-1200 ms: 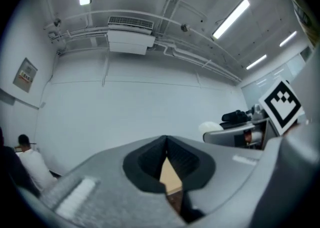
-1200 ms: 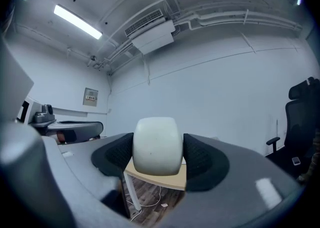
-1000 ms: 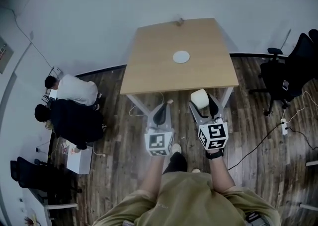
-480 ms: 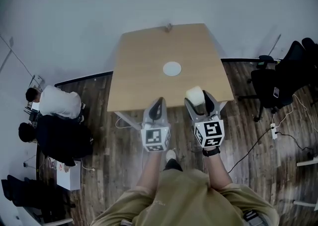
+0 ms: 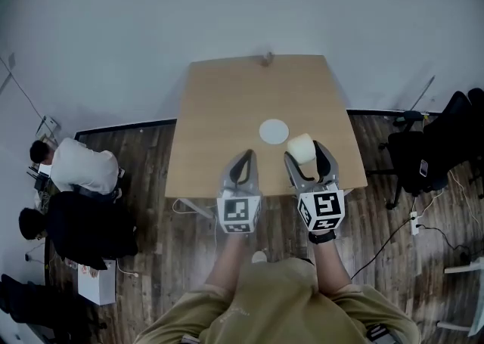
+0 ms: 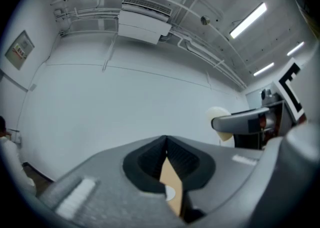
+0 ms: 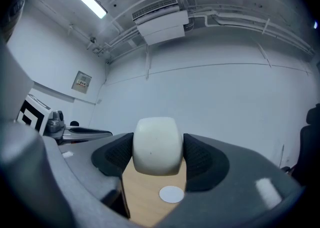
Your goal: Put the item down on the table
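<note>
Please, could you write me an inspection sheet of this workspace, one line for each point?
Surface: light wooden table, seen from above.
Job's things: cream rounded block, clamped in the right gripper over the table's near part, not yet set down.
Clutter: white round disc lying on the table; small dark object at the far edge, too small to identify.
Grippers: left gripper shut, holding nothing; right shut on the block.
Cables: black cable across the floor at the right.
Surroundings: dark wooden floor; two seated people at the left; black office chair at the right.
</note>
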Demonstrator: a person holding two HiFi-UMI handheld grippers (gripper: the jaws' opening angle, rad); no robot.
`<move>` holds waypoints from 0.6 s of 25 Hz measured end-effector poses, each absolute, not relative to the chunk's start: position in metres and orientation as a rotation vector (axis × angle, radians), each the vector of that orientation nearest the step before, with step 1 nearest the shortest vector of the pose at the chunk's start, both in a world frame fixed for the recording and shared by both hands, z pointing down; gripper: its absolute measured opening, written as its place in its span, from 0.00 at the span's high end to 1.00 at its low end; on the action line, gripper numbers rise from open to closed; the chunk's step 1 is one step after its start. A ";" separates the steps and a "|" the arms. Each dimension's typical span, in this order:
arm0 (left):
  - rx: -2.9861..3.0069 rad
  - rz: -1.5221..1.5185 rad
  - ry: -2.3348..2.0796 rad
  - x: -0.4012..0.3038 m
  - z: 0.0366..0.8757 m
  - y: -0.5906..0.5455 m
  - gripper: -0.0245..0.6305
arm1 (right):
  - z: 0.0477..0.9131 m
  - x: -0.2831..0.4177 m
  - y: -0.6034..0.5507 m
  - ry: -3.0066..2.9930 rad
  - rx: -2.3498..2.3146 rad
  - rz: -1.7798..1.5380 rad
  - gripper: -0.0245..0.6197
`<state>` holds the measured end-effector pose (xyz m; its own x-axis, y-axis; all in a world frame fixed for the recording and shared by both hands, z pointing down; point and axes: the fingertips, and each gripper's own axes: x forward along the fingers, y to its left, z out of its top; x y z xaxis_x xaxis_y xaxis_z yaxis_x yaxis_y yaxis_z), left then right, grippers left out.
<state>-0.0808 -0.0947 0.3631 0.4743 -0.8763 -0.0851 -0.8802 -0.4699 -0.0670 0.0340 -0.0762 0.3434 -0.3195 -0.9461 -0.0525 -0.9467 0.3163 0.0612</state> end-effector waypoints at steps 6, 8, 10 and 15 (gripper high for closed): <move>-2.694 -0.064 1.595 -0.077 0.425 -0.160 0.96 | 0.380 0.047 -0.127 2.539 -1.892 0.053 0.48; -2.715 -0.097 1.601 -0.063 0.442 -0.181 0.96 | 0.403 0.057 -0.152 2.561 -1.893 -0.017 0.48; -2.730 -0.122 1.599 -0.046 0.453 -0.208 0.96 | 0.422 0.067 -0.184 2.577 -1.882 -0.076 0.48; -2.742 -0.209 1.649 -0.023 0.493 -0.276 0.96 | 0.468 0.073 -0.262 2.687 -1.824 -0.175 0.48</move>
<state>-0.0226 -0.2761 0.4929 0.4631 -0.8744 0.1446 -0.8829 -0.4695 -0.0111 0.0734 -0.2625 0.4678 -0.3667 -0.9179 0.1513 -0.9298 0.3670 -0.0271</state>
